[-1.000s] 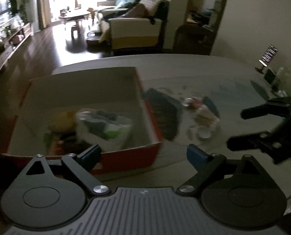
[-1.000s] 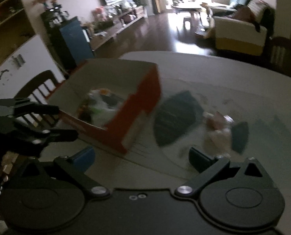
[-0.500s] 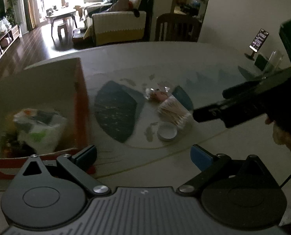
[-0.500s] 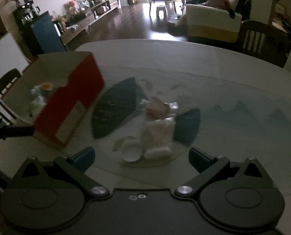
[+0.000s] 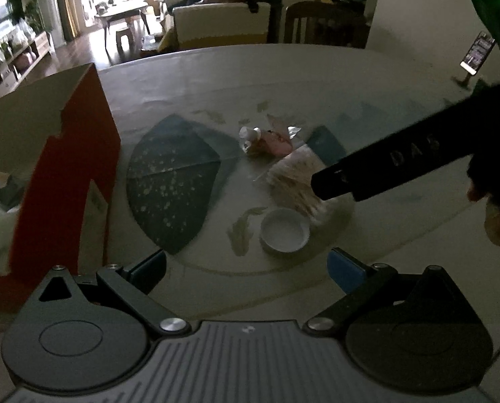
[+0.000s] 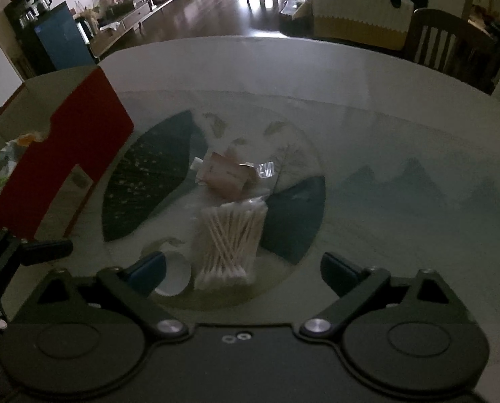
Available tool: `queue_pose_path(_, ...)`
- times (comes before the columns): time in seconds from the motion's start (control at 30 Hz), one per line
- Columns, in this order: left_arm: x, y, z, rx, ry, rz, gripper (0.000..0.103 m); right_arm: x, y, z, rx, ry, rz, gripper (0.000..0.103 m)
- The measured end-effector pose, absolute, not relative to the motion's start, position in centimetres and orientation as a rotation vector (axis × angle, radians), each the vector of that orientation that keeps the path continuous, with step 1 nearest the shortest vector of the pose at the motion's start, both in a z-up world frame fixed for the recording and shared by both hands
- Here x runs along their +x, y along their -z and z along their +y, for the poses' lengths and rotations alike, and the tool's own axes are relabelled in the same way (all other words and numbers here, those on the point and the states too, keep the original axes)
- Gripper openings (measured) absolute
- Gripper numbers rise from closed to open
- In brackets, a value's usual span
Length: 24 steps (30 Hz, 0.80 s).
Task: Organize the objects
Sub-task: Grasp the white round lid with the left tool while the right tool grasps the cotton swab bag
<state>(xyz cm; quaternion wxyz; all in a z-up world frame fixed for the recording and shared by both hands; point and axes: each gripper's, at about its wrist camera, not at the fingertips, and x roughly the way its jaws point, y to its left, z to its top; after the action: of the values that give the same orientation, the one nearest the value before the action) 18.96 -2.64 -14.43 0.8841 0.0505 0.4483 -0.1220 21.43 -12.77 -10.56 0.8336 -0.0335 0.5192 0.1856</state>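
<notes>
Round glass-topped counter, dim light. We note cotton swab pack centred, white lid at its 9 o'clock, pink tube at 12, red box at 10. Left tool and right tool both gape wide, holding nothing.

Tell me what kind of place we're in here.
Most likely a home's open dining and living area: a round dining table with a wooden chair behind it, then a sofa and coffee table farther back.
</notes>
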Motion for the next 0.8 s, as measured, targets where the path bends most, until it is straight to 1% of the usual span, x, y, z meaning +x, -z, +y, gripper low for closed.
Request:
queue_pose_path(0.37,20.6,16.7,-4.7,0.117,0.201,0.915,0.102,23.9,13.0,-11.2,-0.108,-0.407,1.148,0.095)
queue_pose_path(0.43,20.7,17.0,-5.1,0.128,0.194,0.905,0.102,24.1,13.2,-10.9,-0.116,-0.412,1.152,0.088)
queue_pose_path(0.6,20.9,17.3,-5.6,0.131,0.165,0.887,0.102,24.4,13.8,-10.2,-0.152,-0.402,1.140,0.084)
queue_pose_path(0.8,21.1,17.9,-5.8,0.113,0.153,0.884,0.102,24.5,13.8,-9.9,-0.214,-0.409,1.115,0.072)
